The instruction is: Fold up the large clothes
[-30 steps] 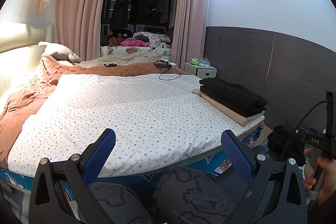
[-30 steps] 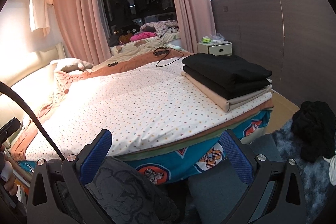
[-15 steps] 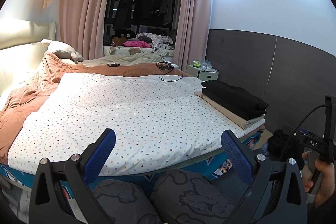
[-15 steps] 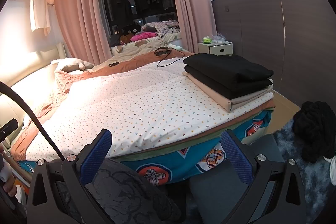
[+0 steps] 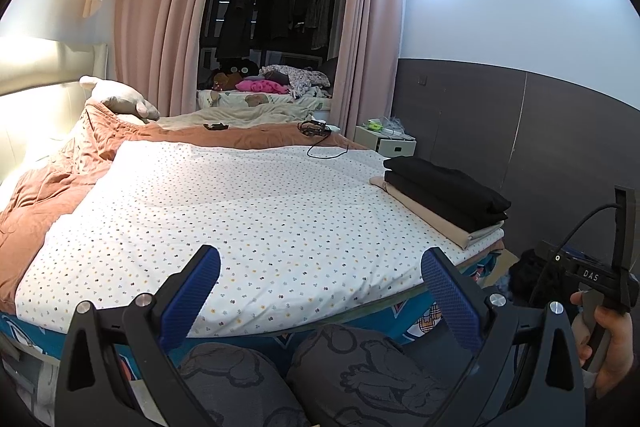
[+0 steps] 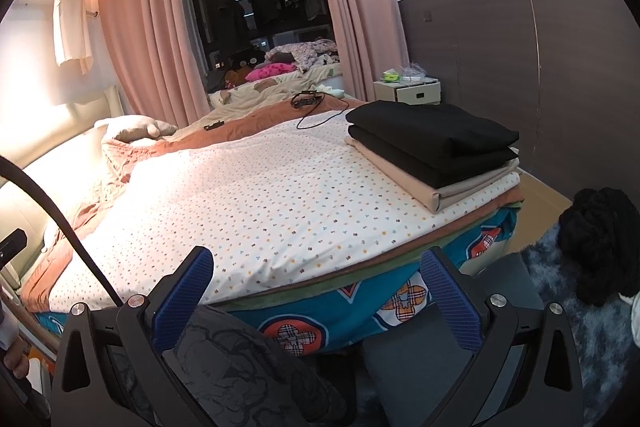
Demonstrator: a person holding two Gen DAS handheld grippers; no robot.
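A stack of folded clothes point(image 5: 444, 197) point(image 6: 430, 147), two black pieces on a beige one, lies on the right side of the bed. A dotted white sheet point(image 5: 248, 211) point(image 6: 256, 207) covers the bed. A crumpled black garment point(image 6: 600, 243) sits on the floor rug to the right. My left gripper point(image 5: 318, 267) is open, held above the bed's near edge with nothing between its blue pads. My right gripper point(image 6: 316, 265) is open too, empty, in front of the bed's near corner. The right gripper's body and the hand on it point(image 5: 600, 307) show in the left wrist view.
The person's knees in dark patterned trousers point(image 5: 320, 375) are just below the grippers. An orange blanket point(image 5: 52, 171) is bunched at the left, a cable point(image 5: 320, 139) and pillow point(image 5: 116, 99) at the far end. A white nightstand point(image 6: 408, 91) stands by the dark wall panel.
Both views have shifted slightly, with the cameras tilting a little; the bed and the folded stack stay as they were. Both grippers remain open and empty.
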